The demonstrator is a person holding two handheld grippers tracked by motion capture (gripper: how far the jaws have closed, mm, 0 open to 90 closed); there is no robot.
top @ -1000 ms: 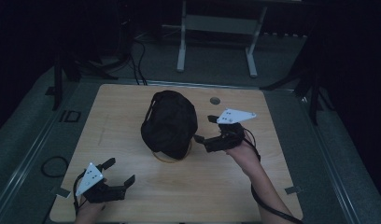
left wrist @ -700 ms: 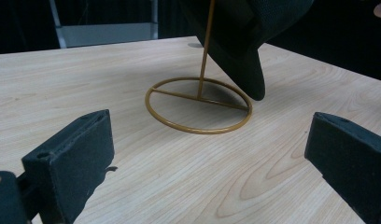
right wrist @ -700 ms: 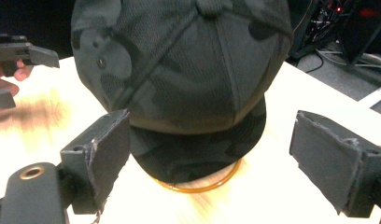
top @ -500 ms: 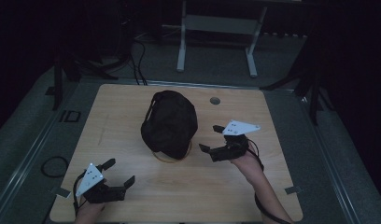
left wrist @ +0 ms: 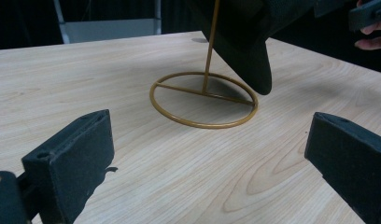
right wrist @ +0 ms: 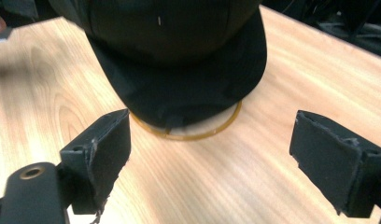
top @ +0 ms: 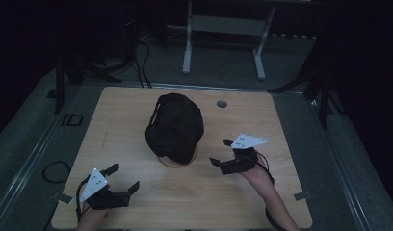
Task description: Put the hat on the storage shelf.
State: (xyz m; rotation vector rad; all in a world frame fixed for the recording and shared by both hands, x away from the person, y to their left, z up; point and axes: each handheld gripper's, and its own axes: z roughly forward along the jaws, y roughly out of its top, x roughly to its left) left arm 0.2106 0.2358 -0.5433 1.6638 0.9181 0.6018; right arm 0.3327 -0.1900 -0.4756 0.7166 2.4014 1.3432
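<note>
a black cap (top: 175, 127) sits on a thin gold wire stand (left wrist: 205, 98) near the middle of the wooden table (top: 291, 120), its brim hanging down over the stand's ring base on the person's side. the right gripper (top: 222, 153) hovers just beside the cap's brim, apart from it, jaws spread wide and empty. the left gripper (top: 123, 179) rests low at the near left corner, well apart from the cap, its jaws likewise spread with nothing between them.

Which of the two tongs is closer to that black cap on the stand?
The right. The right tongs sit open just off the brim side of the black cap, not touching it. The left tongs rest open near the table's front left corner, farther off.
</note>
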